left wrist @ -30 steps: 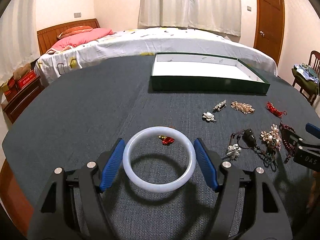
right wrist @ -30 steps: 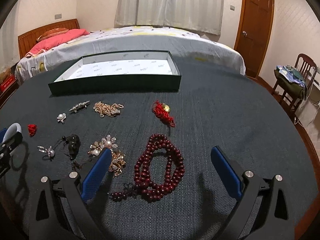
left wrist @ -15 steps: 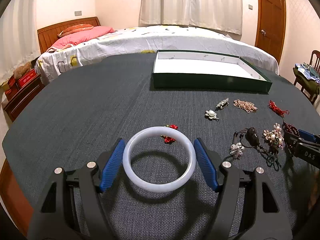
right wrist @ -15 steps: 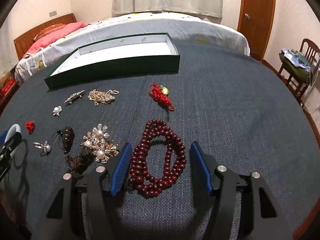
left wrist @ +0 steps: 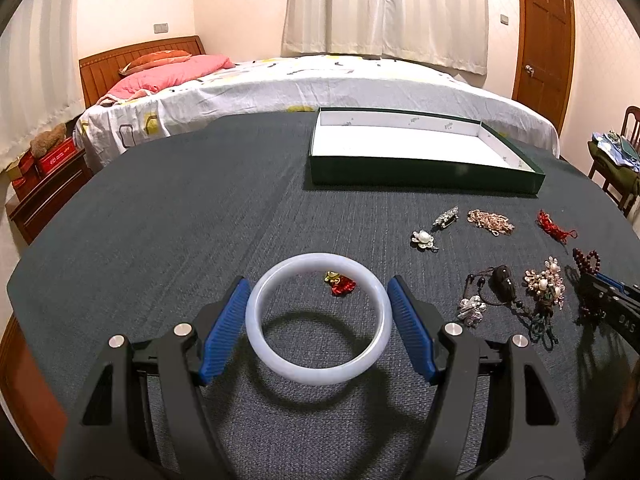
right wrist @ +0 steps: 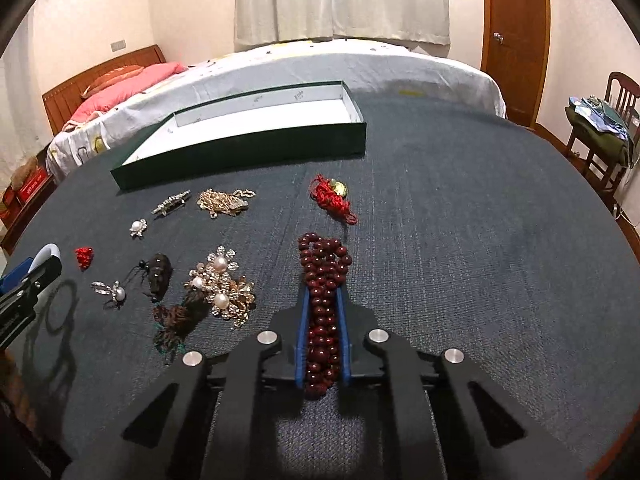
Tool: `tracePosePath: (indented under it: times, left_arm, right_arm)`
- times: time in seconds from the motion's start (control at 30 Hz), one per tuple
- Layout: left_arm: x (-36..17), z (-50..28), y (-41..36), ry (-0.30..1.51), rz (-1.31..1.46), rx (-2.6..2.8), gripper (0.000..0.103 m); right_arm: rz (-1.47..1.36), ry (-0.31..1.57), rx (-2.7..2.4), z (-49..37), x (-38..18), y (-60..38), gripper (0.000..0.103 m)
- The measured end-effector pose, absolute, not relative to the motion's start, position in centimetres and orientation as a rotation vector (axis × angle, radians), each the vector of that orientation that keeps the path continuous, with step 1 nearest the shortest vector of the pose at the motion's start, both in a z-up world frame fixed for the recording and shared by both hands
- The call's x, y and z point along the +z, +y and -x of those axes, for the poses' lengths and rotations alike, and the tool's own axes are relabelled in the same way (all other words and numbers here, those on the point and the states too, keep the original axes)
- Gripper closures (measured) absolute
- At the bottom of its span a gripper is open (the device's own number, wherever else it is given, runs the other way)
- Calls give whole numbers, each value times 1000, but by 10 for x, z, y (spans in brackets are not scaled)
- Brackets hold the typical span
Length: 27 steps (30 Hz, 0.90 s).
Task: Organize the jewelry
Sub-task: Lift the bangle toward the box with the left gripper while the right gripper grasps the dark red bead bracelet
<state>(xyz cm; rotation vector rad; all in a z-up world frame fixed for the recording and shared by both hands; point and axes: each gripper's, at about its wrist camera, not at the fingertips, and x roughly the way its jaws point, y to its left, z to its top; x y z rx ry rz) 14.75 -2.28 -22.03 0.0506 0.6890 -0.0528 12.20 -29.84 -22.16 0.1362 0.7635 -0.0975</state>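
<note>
My left gripper [left wrist: 318,312] is shut on a white jade bangle [left wrist: 276,354] and holds it a little above the dark table cloth. My right gripper [right wrist: 323,292] is shut on a dark red bead necklace [right wrist: 323,268], squeezed into a narrow bunch between the blue pads. A green box with a white inside [right wrist: 248,142] stands at the back; it also shows in the left wrist view [left wrist: 420,170]. Loose pieces lie between: a pearl brooch [right wrist: 138,227], a silver pin [right wrist: 171,202], a gold chain [right wrist: 224,202], a red knot charm [right wrist: 334,198].
A small red charm [left wrist: 340,283] lies under the bangle. A black pendant [right wrist: 158,274], a silver pearl brooch [right wrist: 110,290] and a gold pearl cluster [right wrist: 222,288] lie left of the right gripper. A bed [left wrist: 320,84] stands behind the table, a chair [right wrist: 600,128] to the right.
My right gripper moved forward over the bead necklace and closed on it, bunching the beads. My left gripper kept hold of the bangle and hardly moved.
</note>
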Motion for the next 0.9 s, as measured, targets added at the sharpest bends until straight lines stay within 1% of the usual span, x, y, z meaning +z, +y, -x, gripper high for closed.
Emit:
tracePosePath:
  times: [0.23, 0.47, 0.63, 0.77, 0.9]
  left_arm:
    - [-212, -148, -28, 675, -53, -60, 34]
    - [-196, -156, -35, 651, -49, -75, 34]
    - [-178, -177, -45, 620, -32, -91, 34]
    - [-158, -201, -55, 562, -45, -100, 34]
    - [-145, -234, -71, 524, -62, -114, 34]
  right_arm:
    - [-134, 713, -88, -121, -205, -297, 90]
    - [-128, 636, -72, -127, -177, -296, 90]
    - [-137, 586, -50, -148, -157, -300, 90]
    - [-108, 527, -48, -173, -139, -300, 90]
    - [-96, 494, -40, -199, -131, -299, 90]
